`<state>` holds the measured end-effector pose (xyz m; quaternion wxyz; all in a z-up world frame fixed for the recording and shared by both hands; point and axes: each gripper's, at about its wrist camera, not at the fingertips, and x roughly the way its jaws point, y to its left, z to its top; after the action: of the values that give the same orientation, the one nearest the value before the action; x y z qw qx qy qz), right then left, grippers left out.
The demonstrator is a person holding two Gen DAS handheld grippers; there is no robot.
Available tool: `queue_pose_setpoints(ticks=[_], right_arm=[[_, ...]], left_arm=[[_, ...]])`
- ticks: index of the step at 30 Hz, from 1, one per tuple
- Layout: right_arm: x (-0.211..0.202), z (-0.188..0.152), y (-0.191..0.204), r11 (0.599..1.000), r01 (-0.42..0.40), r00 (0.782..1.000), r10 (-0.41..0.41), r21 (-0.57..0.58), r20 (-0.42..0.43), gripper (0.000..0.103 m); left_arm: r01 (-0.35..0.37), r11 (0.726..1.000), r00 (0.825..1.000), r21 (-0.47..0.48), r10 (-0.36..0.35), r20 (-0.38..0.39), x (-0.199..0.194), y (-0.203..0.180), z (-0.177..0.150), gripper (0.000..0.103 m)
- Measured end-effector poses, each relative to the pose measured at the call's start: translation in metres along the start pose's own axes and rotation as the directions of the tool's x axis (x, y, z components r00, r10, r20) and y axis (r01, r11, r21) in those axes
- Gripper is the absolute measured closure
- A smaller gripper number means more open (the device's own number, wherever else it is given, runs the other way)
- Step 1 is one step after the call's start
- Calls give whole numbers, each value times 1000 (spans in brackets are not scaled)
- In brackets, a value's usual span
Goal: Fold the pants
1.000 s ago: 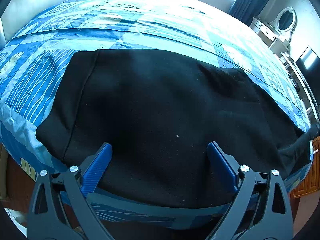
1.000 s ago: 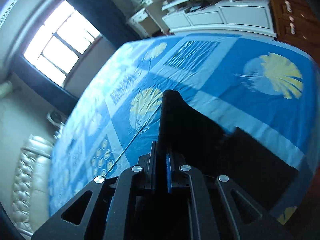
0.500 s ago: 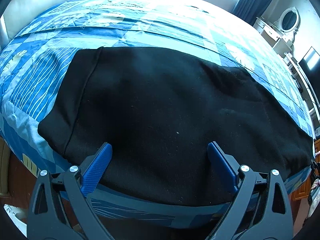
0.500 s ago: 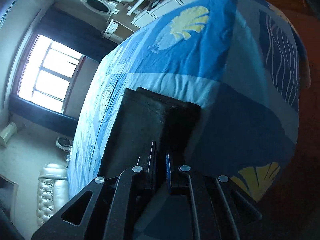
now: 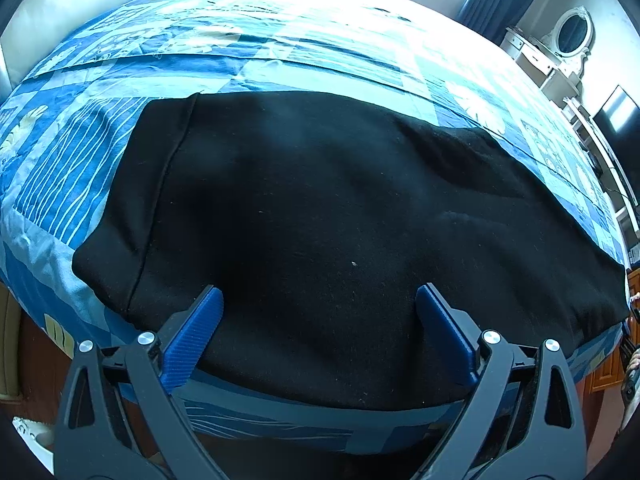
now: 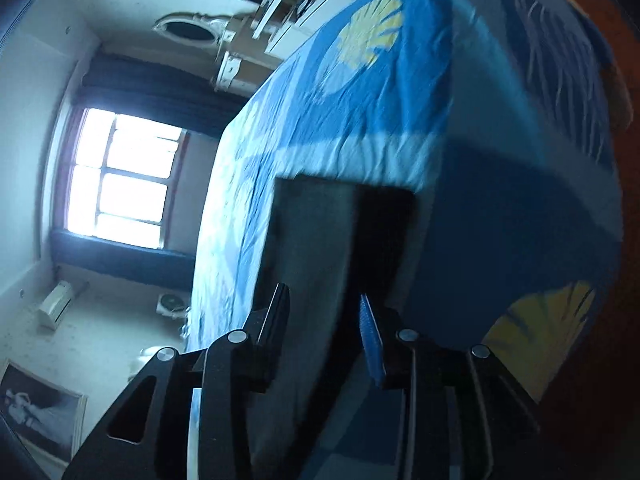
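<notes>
We are finding no brand, label or readable writing on anything in either view.

We are looking down the left claw (image 5: 318, 306) at the black pants (image 5: 340, 216), which are lying flat across the near part of the bed (image 5: 280, 32), on its blue patterned cover. The left claw's jaws are standing spread wide above the cloth, its blue pads (image 5: 194, 336) pinching nothing. The near edge of the pants is running close along the near edge of the bed, just in front of the pads. On the left, a seamed band is ending the garment, with striped cover showing beside it. The far edge is lying straight across the cover, and beyond it most of the bed is lying open up to the pale headboard (image 5: 80, 4). On the right, the pants are reaching almost to the bed's corner.

We are seeing the right claw (image 6: 324, 312) at that corner, its view rolled and blurred. Its jaws are opening, with the squared end of the pants (image 6: 320, 232) between them; the pads are looking parted from the cloth. Past the end, the cover is dropping over the bed's side. A window (image 6: 120, 176) is lighting the far wall.
</notes>
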<state>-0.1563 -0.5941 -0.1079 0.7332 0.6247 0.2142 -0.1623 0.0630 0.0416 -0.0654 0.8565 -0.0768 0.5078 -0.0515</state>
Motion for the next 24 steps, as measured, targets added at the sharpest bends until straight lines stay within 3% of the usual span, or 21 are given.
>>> queue_pose_setpoints(ticks=[7, 17, 19, 20, 21, 24], right_arm=[[39, -70, 44, 993, -46, 982, 25, -110, -188, 64], [91, -180, 83, 977, -84, 886, -17, -198, -462, 62], [94, -191, 89, 967, -73, 882, -52, -244, -469, 70], [96, -192, 92, 962, -73, 878, -64, -264, -474, 85], [95, -196, 95, 954, -68, 875, -82, -291, -477, 93], [97, -196, 91, 947, -46, 873, -116, -318, -474, 96]], left_arm=[[21, 1000, 1000, 1, -21, 4, -3, 2, -4, 6], [30, 999, 1000, -12, -30, -3, -4, 3, -2, 6], [34, 999, 999, -17, -34, -5, -5, 3, -2, 6], [36, 999, 999, -20, -36, -6, -5, 3, -2, 6], [39, 999, 999, -22, -39, -7, -5, 4, -2, 6], [42, 999, 999, -24, -42, -9, -5, 4, -2, 6]])
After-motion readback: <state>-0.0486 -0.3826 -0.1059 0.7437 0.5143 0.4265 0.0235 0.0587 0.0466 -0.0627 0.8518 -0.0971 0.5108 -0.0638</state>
